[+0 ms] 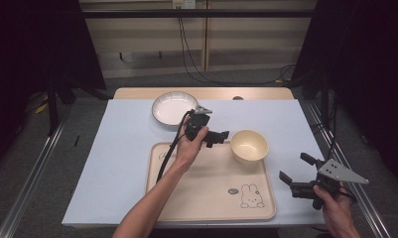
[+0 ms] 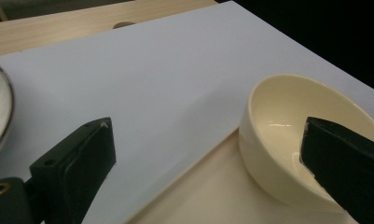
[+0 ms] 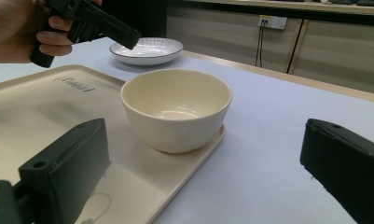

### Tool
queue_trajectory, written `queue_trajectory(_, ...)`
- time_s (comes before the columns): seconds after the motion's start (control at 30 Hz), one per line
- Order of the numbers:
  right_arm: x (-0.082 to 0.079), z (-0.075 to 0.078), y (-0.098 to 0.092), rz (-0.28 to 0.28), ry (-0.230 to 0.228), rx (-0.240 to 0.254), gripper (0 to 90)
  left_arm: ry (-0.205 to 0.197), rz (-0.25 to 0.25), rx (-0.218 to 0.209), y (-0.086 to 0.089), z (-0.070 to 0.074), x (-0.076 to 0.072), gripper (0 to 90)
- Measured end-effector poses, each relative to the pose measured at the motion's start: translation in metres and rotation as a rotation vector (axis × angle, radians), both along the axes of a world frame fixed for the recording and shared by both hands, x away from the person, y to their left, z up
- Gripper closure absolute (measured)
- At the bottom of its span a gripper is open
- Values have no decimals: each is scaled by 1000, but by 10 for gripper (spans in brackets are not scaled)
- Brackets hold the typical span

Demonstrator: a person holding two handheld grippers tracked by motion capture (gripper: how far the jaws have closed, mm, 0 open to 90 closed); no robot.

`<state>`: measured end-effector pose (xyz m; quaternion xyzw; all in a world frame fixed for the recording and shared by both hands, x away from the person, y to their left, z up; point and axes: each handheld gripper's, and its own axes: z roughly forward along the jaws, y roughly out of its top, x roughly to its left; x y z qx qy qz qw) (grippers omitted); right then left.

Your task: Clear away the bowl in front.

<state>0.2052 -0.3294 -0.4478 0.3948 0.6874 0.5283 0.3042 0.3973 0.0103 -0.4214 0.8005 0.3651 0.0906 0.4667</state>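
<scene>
high view: the cream bowl (image 1: 249,146) sits in the far right corner of the beige tray (image 1: 186,198), its base close against the tray's far edge and right rim. the left gripper (image 1: 219,137) hovers just beside the bowl on its left, over the tray's far edge, pointing sideways toward it, jaws spread wide and holding nothing. the right gripper (image 1: 294,173) hangs off the tray's right edge, near the front right part of the table (image 1: 112,148), well apart from the bowl, its jaws also wide and empty.

in the left gripper view the bowl (image 2: 287,140) lies ahead and to the right of the jaws: one jaw stands in front of the bowl's hollow, the other stands clear over the blue surface, so the near rim falls between them but is not yet touched. the bowl is round, so it has no long axis to line up with; what matters is that one jaw goes inside the wall and one outside.

the left gripper is plainly the nearer one, and a short push forward and down would, i judge, set it to pinch the rim. the white plate (image 1: 174,107) rests beyond the tray near the table's far edge.
</scene>
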Motion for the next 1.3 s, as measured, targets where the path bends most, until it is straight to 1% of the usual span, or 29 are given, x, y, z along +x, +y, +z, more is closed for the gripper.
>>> queue_trajectory(0.03,0,0,0,-3,-2,-1,10,-11,1,-3,3,1,-1,36)
queue_trajectory(0.07,0,0,0,-2,-1,0,10,-25,17,-10,9,3,-3,34)
queue_trajectory(0.1,0,0,0,-2,-1,0,10,-25,17,-10,9,3,-3,31)
queue_trajectory(0.13,0,0,0,-1,3,0,10,-51,38,-8,15,4,-6,30)
queue_trajectory(0.17,0,0,0,-2,2,0,10,-51,38,-8,15,4,-6,30)
queue_trajectory(0.2,0,0,0,-2,2,0,10,-55,44,-17,18,5,-8,30)
queue_trajectory(0.23,0,0,0,-1,2,0,10,-59,44,-10,21,6,-9,28)
queue_trajectory(0.27,0,0,0,2,1,0,10,-62,49,-18,24,7,-10,28)
queue_trajectory(0.37,0,0,0,5,5,0,10,-64,65,-21,32,8,-14,28)
queue_trajectory(0.4,0,0,0,1,2,0,10,-68,74,-15,35,9,-15,29)
queue_trajectory(0.43,0,0,0,-2,2,-1,10,-72,82,-19,37,10,-16,30)
queue_trajectory(0.47,0,0,0,-6,1,-1,10,-74,79,-15,40,10,-17,31)
queue_trajectory(0.5,0,0,0,-3,2,0,10,-82,93,-9,46,13,-20,32)
queue_trajectory(0.57,0,0,0,2,3,0,10,-87,101,-9,49,13,-22,33)
queue_trajectory(0.7,0,0,0,0,1,0,10,-101,120,-20,61,16,-27,31)
queue_trajectory(0.73,0,0,0,1,1,-1,10,-103,130,-14,65,17,-28,31)
queue_trajectory(0.8,0,0,0,2,1,0,10,-111,126,-24,71,18,-30,30)
queue_trajectory(0.87,0,0,0,1,1,0,10,-122,143,-20,76,19,-33,30)
queue_trajectory(0.93,0,0,0,1,2,-1,10,-122,158,-16,82,21,-35,29)
queue_trajectory(1.0,0,0,0,-3,1,-1,10,-129,178,-37,87,22,-38,27)
queue_trajectory(1.03,0,0,0,0,2,-1,10,-139,181,-20,91,22,-40,25)
queue_trajectory(1.07,0,0,0,0,2,-1,10,-146,193,-13,93,23,-41,25)
queue_trajectory(1.1,0,0,0,-1,3,0,10,-163,221,-8,99,23,-45,17)
queue_trajectory(1.13,0,0,0,-1,3,0,10,-163,221,-8,99,23,-45,17)
queue_trajectory(1.17,0,0,0,2,4,-1,10,-173,233,-2,103,24,-47,18)
queue_trajectory(1.23,0,0,0,0,7,-2,10,-194,272,9,109,24,-52,16)
queue_trajectory(1.27,0,0,0,-4,5,-5,10,-192,276,10,112,24,-54,15)
queue_trajectory(1.3,0,0,0,-5,4,-6,10,-196,278,2,115,24,-56,17)
